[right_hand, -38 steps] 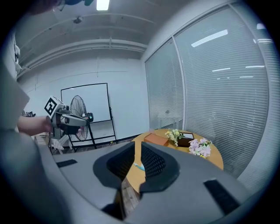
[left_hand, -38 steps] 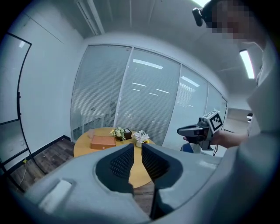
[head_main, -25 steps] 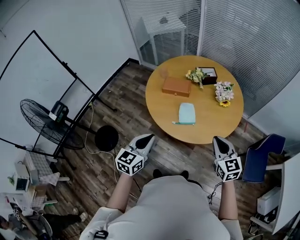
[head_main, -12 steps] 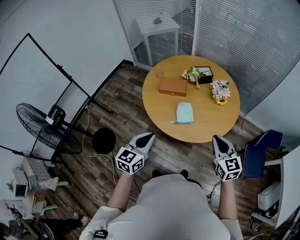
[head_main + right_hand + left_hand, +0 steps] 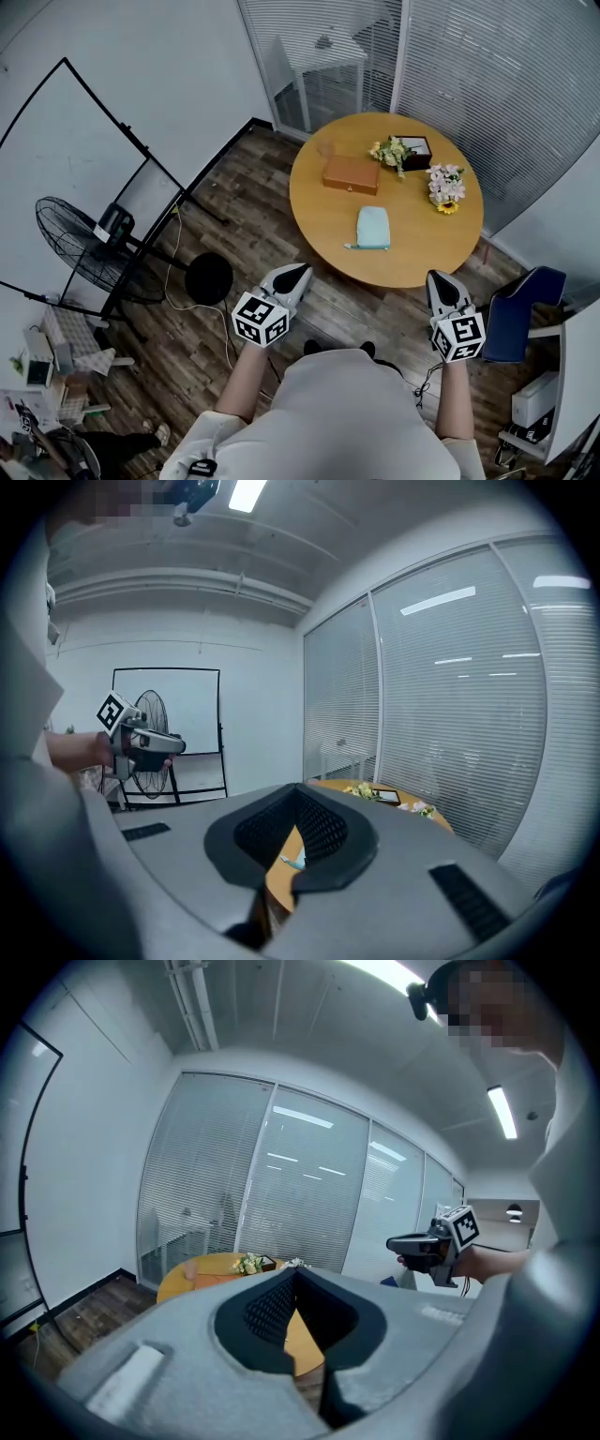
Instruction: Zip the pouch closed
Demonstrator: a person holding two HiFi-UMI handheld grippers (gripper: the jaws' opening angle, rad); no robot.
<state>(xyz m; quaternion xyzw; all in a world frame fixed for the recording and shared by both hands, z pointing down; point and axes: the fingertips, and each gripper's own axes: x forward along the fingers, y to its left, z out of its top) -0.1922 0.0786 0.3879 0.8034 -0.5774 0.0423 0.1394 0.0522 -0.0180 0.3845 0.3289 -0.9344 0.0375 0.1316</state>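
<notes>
On the round table point(image 5: 323, 220), head view: the teal pouch point(image 5: 373, 227) lies toward the near edge, long axis running near-to-far. It is well apart from both tools, ahead and between them, neither clearly nearer.

Left gripper view: left gripper point(image 5: 296, 1283) pressed together, empty.

Right gripper view: right gripper point(image 5: 298, 803) also pressed together, empty — pouch glimpsed beyond its jaws.

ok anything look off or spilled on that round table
Nothing stands out. The pouch lies flat on the round table, apart from the brown case, the flowers and the dark box behind it; nothing looks spilled or tipped.
</notes>
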